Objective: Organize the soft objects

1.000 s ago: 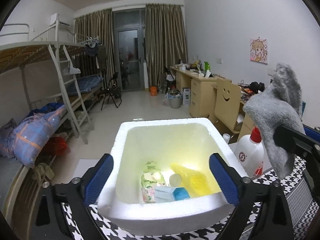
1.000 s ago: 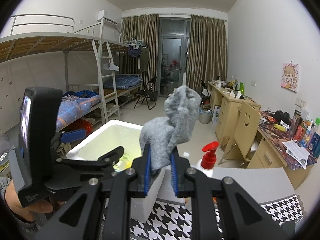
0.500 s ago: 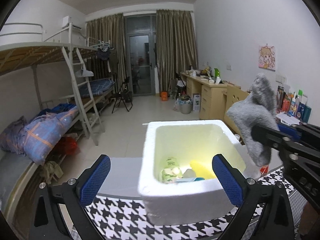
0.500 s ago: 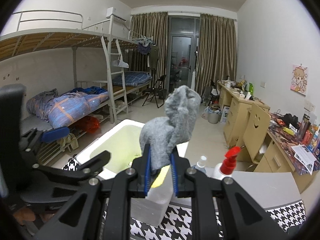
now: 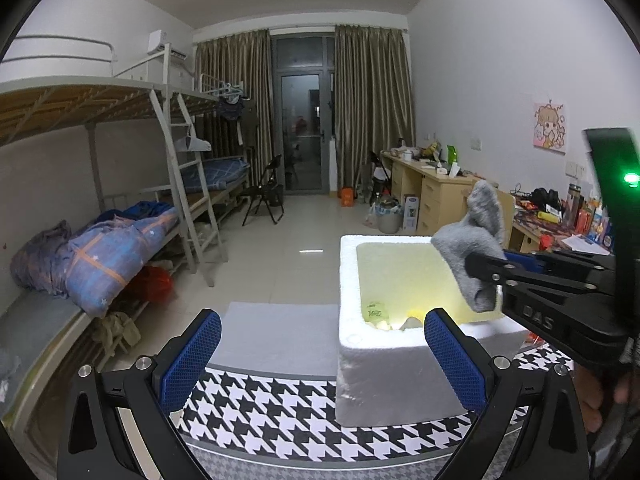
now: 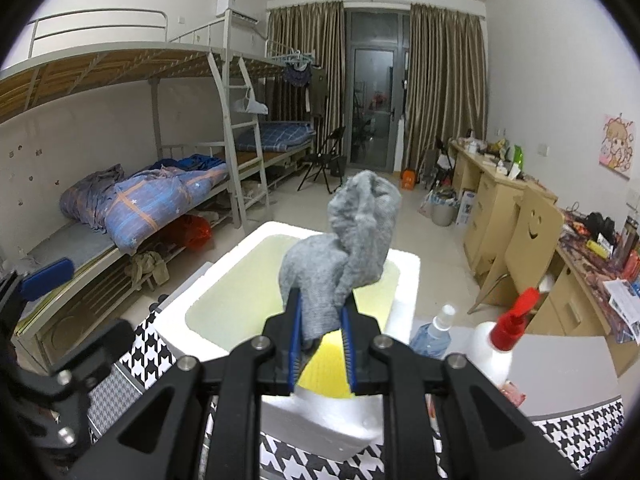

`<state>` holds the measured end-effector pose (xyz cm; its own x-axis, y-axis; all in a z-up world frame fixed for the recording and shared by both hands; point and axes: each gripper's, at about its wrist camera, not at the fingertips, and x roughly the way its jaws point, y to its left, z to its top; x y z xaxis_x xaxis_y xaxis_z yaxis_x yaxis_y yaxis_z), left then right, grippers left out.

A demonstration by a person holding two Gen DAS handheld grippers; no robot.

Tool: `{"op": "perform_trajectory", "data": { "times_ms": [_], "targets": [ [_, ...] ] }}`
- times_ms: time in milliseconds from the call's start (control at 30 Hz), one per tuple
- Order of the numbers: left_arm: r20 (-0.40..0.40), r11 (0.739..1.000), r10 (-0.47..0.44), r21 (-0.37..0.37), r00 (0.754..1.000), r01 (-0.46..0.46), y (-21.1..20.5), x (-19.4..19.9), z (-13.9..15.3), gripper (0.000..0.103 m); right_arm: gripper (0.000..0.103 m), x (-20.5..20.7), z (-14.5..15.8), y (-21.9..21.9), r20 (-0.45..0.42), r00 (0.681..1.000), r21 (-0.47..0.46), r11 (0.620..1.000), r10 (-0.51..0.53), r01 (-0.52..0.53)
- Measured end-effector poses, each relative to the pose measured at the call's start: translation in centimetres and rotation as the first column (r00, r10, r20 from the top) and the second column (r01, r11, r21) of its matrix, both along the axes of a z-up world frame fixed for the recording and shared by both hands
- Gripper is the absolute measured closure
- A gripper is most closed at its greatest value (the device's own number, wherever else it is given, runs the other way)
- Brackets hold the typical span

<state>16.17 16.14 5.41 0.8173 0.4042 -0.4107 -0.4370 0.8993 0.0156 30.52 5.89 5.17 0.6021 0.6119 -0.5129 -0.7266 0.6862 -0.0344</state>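
Observation:
My right gripper (image 6: 320, 330) is shut on a grey sock (image 6: 348, 248) and holds it above the near rim of a white foam box (image 6: 224, 280). The sock (image 5: 476, 240) also shows in the left wrist view, over the box's right side (image 5: 380, 356). The box holds a yellow item (image 6: 326, 372) and small packets (image 5: 376, 314). My left gripper (image 5: 320, 356) is open and empty, to the left of the box, above the houndstooth cloth (image 5: 280, 412).
A white bottle with a red pump (image 6: 500, 344) and a clear spray bottle (image 6: 434, 330) stand right of the box. A bunk bed (image 5: 112, 240) lines the left wall. Desks (image 5: 432, 188) and a smiley-face chair (image 6: 532, 248) line the right wall.
My left gripper has drawn back and left, so the box now sits to its right. My right gripper has carried the sock over the box.

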Motion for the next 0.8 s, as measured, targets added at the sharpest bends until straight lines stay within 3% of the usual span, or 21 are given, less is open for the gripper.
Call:
{"op": "perform_trajectory", "data": {
  "times_ms": [67,167,233,300,533,800],
  "targets": [
    [0.006,1.000,0.002,-0.005,1.000,-0.002,0.1,-0.3,0.0,0.001,0.079,0.6,-0.3,0.2,-0.016,1.000,-0.001,1.000,-0.013,0.013],
    [0.013,1.000,0.009,-0.012,1.000,-0.009,0.4,-1.0,-0.2,0.001,0.068,1.0,-0.6,0.9,-0.047,0.999,-0.010,1.000,0.015,-0.015],
    [0.019,1.000,0.009,-0.017,1.000,-0.008,0.5,-1.3,-0.4,0.001,0.058,1.0,-0.9,1.1,-0.045,0.998,-0.024,0.999,0.033,-0.034],
    [0.018,1.000,0.005,-0.023,1.000,-0.005,0.5,-1.5,-0.6,0.001,0.039,0.7,-1.0,0.9,-0.037,0.999,-0.024,1.000,0.017,-0.018],
    [0.028,1.000,-0.007,-0.023,1.000,0.008,0.2,-2.0,-0.3,0.001,0.034,-0.8,0.2,-0.7,-0.021,1.000,0.002,1.000,0.006,-0.006],
    [0.050,0.999,-0.038,0.003,0.998,0.037,-1.7,-3.8,0.6,0.001,0.016,-4.2,1.8,-3.5,0.053,0.999,0.022,1.000,-0.003,0.001]
  ]
}}
